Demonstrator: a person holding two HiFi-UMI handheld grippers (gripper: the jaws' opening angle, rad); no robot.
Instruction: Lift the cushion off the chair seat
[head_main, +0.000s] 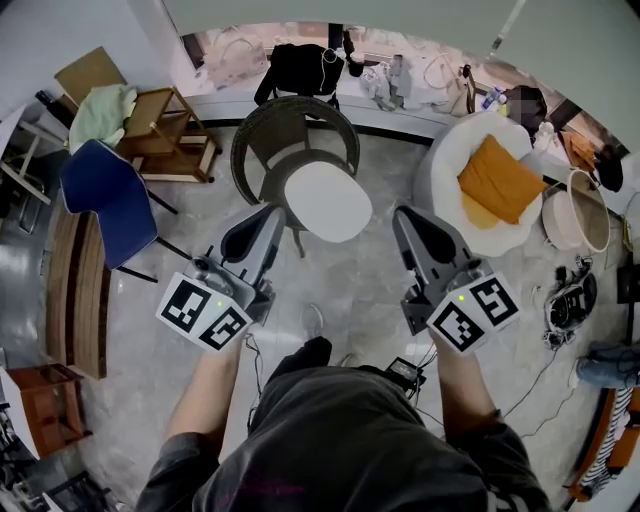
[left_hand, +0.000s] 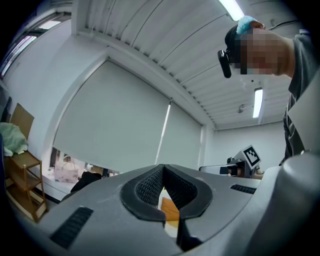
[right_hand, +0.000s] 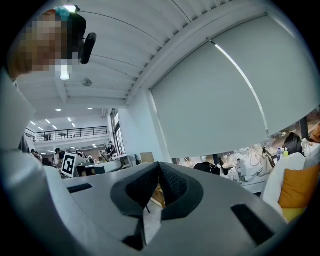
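Head view, nearest first: the person holds a gripper in each hand. Their marker cubes (head_main: 203, 310) carry only black-and-white square patterns, no readable writing. The left gripper (head_main: 268, 215) and right gripper (head_main: 405, 218) point forward side by side, well apart. Both have their jaws pressed together with nothing between them, and each gripper view shows the pads meeting at the tip, empty.

Just beyond the tips stands a wicker chair (head_main: 262, 130) with a round white seat pad (head_main: 327, 200) lying flat on its seat, roughly between the two grippers. Farther right, a white tub chair (head_main: 440, 165) holds an orange cushion (head_main: 498, 178) propped on its seat.

Neither cushion is touched, so the task looks to be at the approach stage, and I cannot tell which cushion is meant. Next, the jaws would need to open and reach a cushion's edge. No brand or label is legible anywhere.
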